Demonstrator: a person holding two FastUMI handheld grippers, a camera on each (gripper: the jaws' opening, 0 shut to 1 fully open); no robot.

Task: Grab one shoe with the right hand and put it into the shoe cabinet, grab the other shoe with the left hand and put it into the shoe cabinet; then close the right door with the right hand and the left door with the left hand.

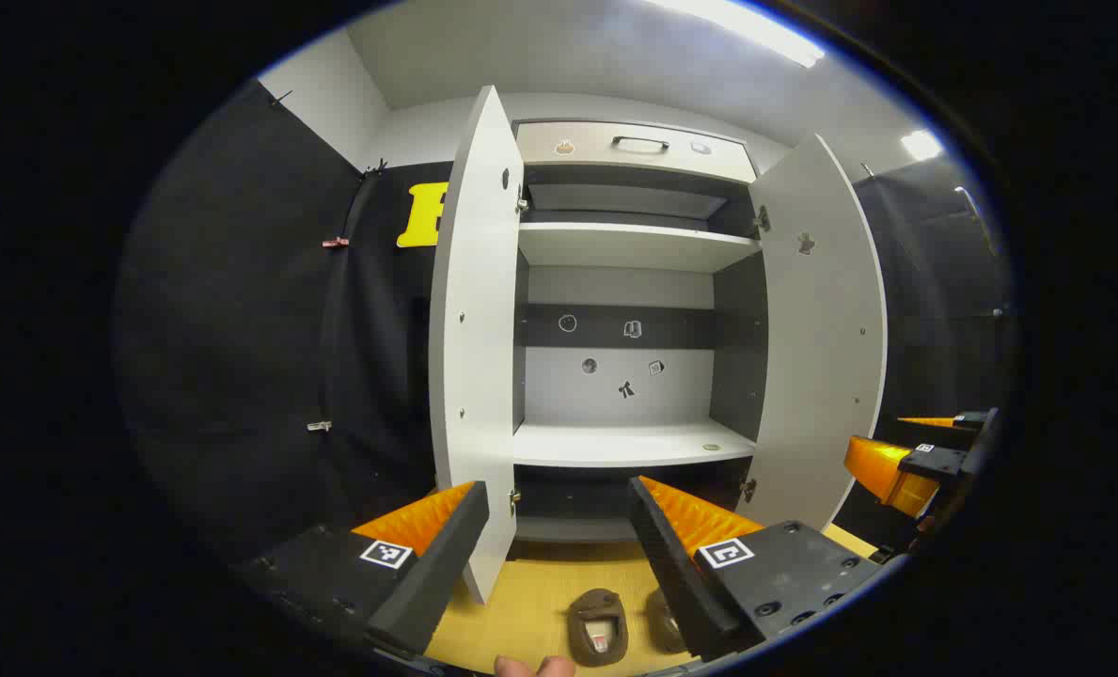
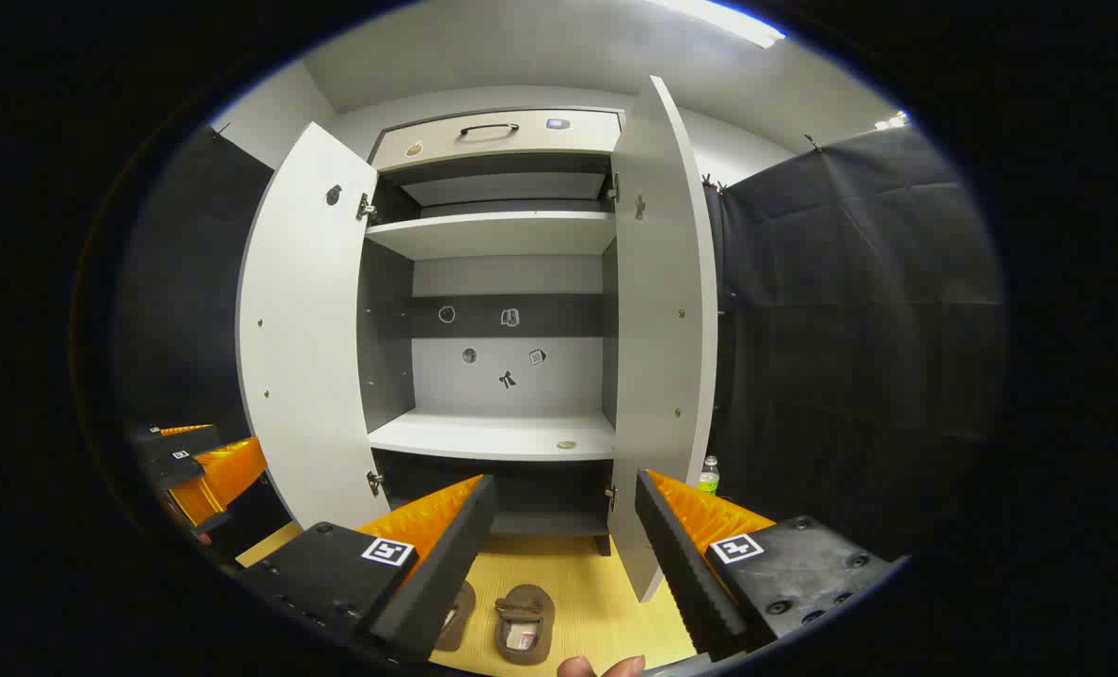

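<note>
Left gripper (image 1: 559, 527) at bottom of left gripper view, jaws spread wide, nothing held. Right gripper (image 2: 566, 522) at bottom of right gripper view, likewise wide and unloaded. Two shoes (image 2: 524, 623) seen low centre on floor (image 2: 596, 583), side by side. Shoe cabinet (image 2: 493, 437) beyond, mid frame, both doors swung open. Step judged: right shoe grab; descent advised straight over one shoe, jaws kept wide until sides are straddled.

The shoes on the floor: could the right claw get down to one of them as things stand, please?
Probably yes. The right claw is open, and both shoes lie on bare floor just below it, in front of the open cabinet, with nothing between.
</note>
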